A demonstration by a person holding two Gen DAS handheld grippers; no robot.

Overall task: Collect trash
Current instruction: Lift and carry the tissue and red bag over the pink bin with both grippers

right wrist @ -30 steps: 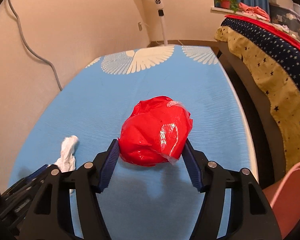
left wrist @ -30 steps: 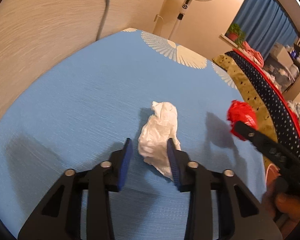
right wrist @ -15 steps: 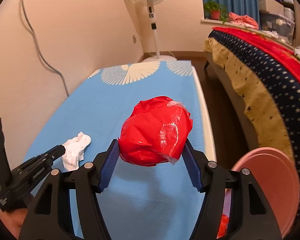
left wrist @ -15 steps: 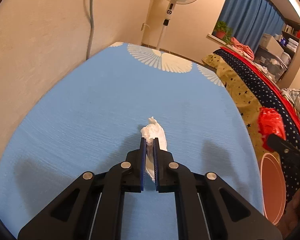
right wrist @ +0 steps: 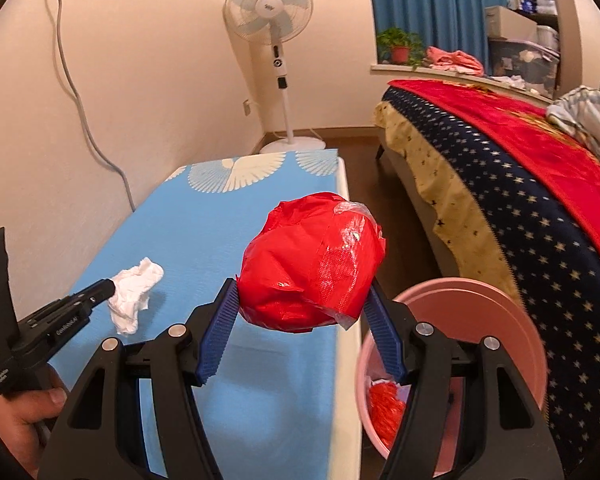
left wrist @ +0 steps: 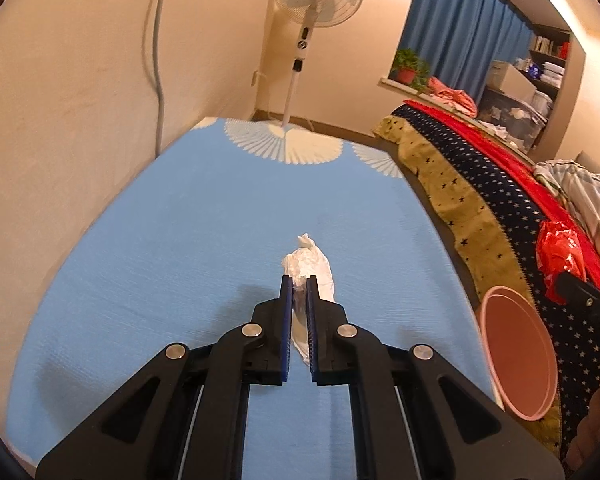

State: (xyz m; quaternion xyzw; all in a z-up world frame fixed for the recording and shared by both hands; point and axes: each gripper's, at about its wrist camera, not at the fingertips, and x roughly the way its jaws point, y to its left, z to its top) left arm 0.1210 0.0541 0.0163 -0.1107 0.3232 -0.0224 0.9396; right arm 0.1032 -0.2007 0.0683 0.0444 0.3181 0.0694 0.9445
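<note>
My left gripper [left wrist: 299,286] is shut on a crumpled white tissue [left wrist: 314,266] and holds it just above the blue table cover [left wrist: 180,240]. It also shows in the right wrist view [right wrist: 134,294]. My right gripper [right wrist: 302,292] is shut on a red crumpled plastic wad [right wrist: 312,260], lifted over the table's right edge beside a pink bin [right wrist: 500,312]. The wad also shows in the left wrist view [left wrist: 560,252], above the bin [left wrist: 516,360]. Red trash [right wrist: 384,408] lies inside the bin.
A wall runs along the table's left side. A standing fan [right wrist: 278,40] is beyond the far end. A bed with a starred blanket [right wrist: 520,208] lies to the right, past the narrow floor gap holding the bin.
My left gripper, shut on the tissue, has lifted it off the cover. My right gripper has carried the red wad up and to the right, next to the pink bin.
</note>
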